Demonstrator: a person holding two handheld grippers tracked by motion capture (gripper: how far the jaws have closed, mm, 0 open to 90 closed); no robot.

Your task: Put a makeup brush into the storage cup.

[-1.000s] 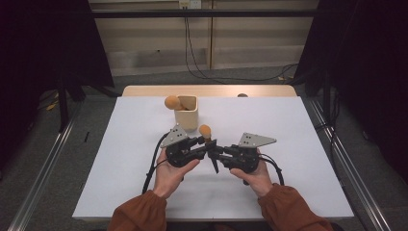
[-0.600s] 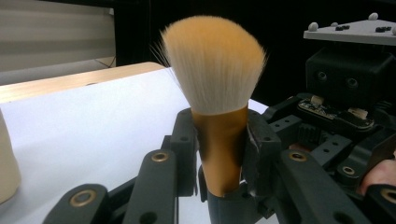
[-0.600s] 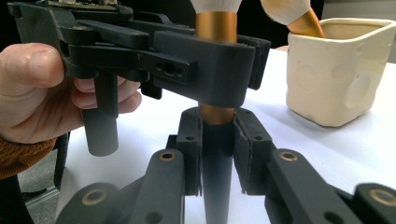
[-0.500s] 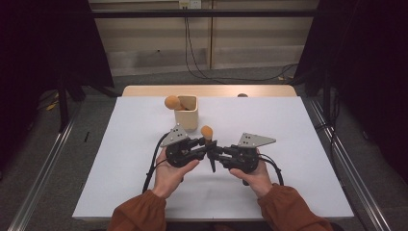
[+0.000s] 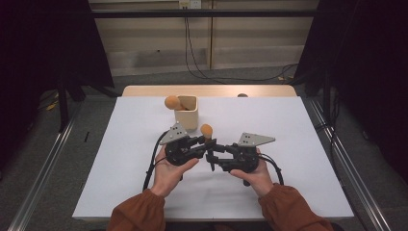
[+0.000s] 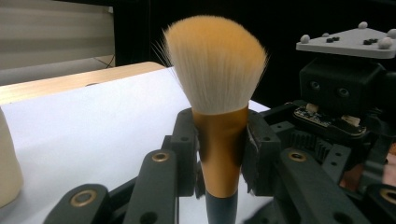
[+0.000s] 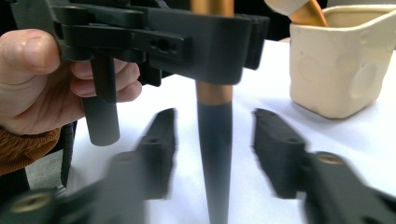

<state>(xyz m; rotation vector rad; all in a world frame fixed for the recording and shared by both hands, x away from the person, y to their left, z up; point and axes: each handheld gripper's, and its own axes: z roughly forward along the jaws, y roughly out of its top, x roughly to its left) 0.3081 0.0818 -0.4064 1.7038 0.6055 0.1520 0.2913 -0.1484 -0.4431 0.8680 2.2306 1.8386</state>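
Observation:
A makeup brush [image 6: 215, 70] with an orange-tipped bristle head, gold ferrule and dark handle stands upright over the white table. My left gripper [image 6: 220, 149] is shut on its gold ferrule, seen at mid-table in the high view [image 5: 206, 143]. My right gripper [image 7: 215, 149] faces it from the right [image 5: 210, 154]. Its jaws have just been opening. The dark handle [image 7: 215, 140] hangs between them with a gap on each side, so the pads do not touch it. In the right gripper view, a hand holds the left gripper [image 7: 187, 42].
A cream cup [image 5: 187, 111] stands behind the grippers with a second orange brush [image 5: 172, 102] leaning out of it; it is at the right in the right gripper view [image 7: 341, 65]. White table [image 5: 298, 130] spreads on both sides.
The right gripper's jaws look spread wider around the brush handle. Both hands, the brush and the cup stay where they were.

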